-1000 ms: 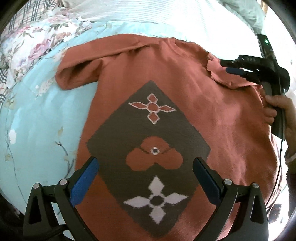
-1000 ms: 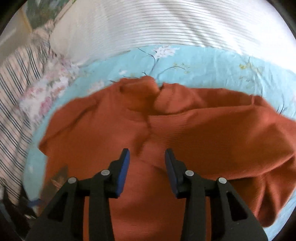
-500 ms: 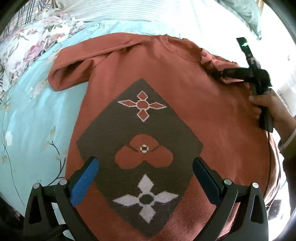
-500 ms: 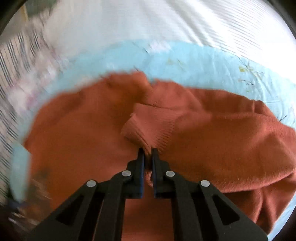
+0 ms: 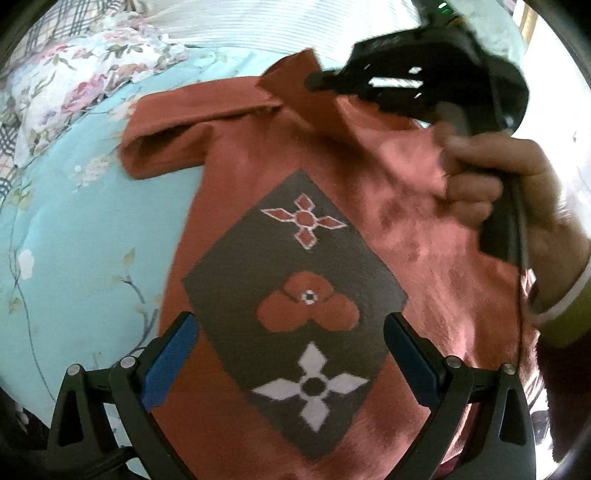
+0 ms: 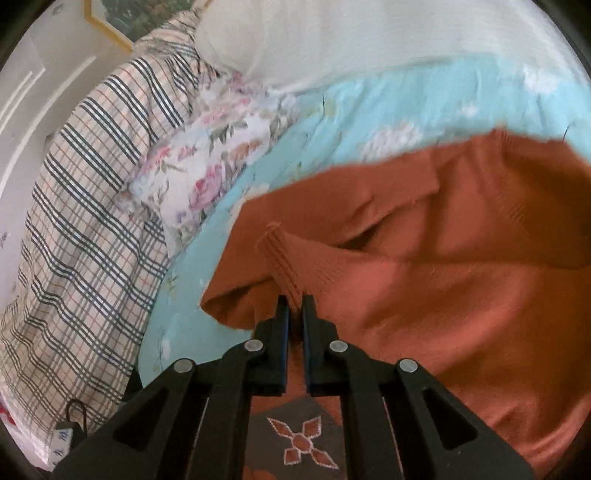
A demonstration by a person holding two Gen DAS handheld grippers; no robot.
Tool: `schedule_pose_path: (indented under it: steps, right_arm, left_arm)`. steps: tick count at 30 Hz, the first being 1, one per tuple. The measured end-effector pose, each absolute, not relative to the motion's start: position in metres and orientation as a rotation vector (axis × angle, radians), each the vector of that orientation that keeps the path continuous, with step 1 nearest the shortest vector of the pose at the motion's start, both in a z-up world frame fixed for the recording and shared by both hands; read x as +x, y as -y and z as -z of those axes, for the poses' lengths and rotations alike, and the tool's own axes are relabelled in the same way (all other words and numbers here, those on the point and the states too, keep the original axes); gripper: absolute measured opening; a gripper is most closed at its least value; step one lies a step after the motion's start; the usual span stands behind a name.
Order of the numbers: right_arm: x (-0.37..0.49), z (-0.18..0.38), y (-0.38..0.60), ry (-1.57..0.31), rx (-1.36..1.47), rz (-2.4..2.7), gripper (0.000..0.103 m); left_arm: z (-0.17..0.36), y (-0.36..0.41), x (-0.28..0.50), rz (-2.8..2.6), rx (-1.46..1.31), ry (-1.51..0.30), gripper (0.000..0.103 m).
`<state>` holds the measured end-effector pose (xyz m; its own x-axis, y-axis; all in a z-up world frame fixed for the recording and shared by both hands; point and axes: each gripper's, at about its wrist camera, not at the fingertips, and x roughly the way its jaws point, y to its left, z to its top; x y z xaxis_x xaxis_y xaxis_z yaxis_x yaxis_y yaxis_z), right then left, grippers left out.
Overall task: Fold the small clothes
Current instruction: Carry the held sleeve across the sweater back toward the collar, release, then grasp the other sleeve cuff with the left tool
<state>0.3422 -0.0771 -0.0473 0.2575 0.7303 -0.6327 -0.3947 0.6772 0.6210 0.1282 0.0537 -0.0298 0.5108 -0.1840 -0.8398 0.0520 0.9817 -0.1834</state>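
A rust-orange knitted sweater [image 5: 436,258] with a dark diamond panel [image 5: 295,295] of flower motifs lies on a light blue floral bedsheet [image 5: 81,229]. My left gripper [image 5: 291,358] is open and empty, hovering over the lower part of the panel. My right gripper [image 6: 293,310] is shut on the ribbed cuff of the sweater's right sleeve [image 6: 284,266] and holds it lifted over the sweater's chest. It also shows in the left wrist view [image 5: 314,79] with the sleeve [image 5: 295,85] in it. The left sleeve [image 5: 166,147] lies folded at the sheet's far left.
A white striped pillow [image 6: 369,33] lies at the bed's far side. A floral pillow [image 6: 207,162] and a plaid blanket [image 6: 81,206] lie to the left. The person's right hand [image 5: 498,184] holds the gripper handle above the sweater's right side.
My right gripper closed on the right sleeve cuff, lifted it and carried it left over the sweater's chest. My left gripper stayed open over the panel.
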Motion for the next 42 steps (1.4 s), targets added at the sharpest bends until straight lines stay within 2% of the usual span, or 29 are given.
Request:
schedule_pose_path:
  steps: [2,3,4,10,17,21,24,25,26,28,32,36,42]
  right_arm:
    - [0.339,0.057,0.091,-1.080,0.388,-0.754,0.030]
    - [0.337,0.058,0.099,-1.074,0.400,-0.739,0.044]
    - [0.334,0.057,0.112,-1.060,0.426,-0.729,0.048]
    - [0.311,0.031,0.196,-0.953,0.490,-0.623,0.048]
    - [0.276,0.008,0.285,-0.862,0.458,-0.434,0.049]
    - [0.251,0.006,0.323,-0.851,0.297,-0.259,0.063]
    - [0.239,0.017,0.340,-0.897,0.171,-0.190,0.063]
    - [0.237,0.023,0.345,-0.920,0.134,-0.175,0.063]
    - [0.236,0.031,0.348,-0.946,0.093,-0.164,0.063]
    - [0.236,0.041,0.348,-0.976,0.036,-0.166,0.063]
    - [0.255,0.056,0.337,-0.993,-0.042,-0.184,0.063]
    - [0.287,0.059,0.324,-0.967,-0.072,-0.177,0.063]
    - [0.312,0.046,0.362,-0.880,0.169,0.012,0.063]
  left_arm:
    - [0.029,-0.060,0.130,0.137,-0.159,-1.026,0.101]
    - [0.029,-0.062,0.131,0.137,-0.170,-1.027,0.101]
    - [0.029,-0.064,0.133,0.140,-0.179,-1.027,0.101]
    - [0.025,-0.061,0.163,0.172,-0.182,-1.003,0.100]
    - [0.031,-0.066,0.244,0.179,-0.232,-1.009,0.100]
    - [0.044,-0.080,0.286,0.156,-0.328,-1.043,0.098]
    - [0.046,-0.079,0.300,0.137,-0.325,-1.021,0.089]
    - [0.045,-0.077,0.302,0.134,-0.301,-1.001,0.075]
    - [0.045,-0.074,0.303,0.128,-0.271,-0.987,0.052]
    - [0.049,-0.072,0.306,0.094,-0.229,-0.990,0.024]
    - [0.051,-0.085,0.303,0.097,-0.285,-0.970,0.010]
    - [0.046,-0.084,0.299,0.092,-0.260,-0.941,0.008]
    - [0.042,-0.077,0.292,0.073,-0.222,-0.924,0.007]
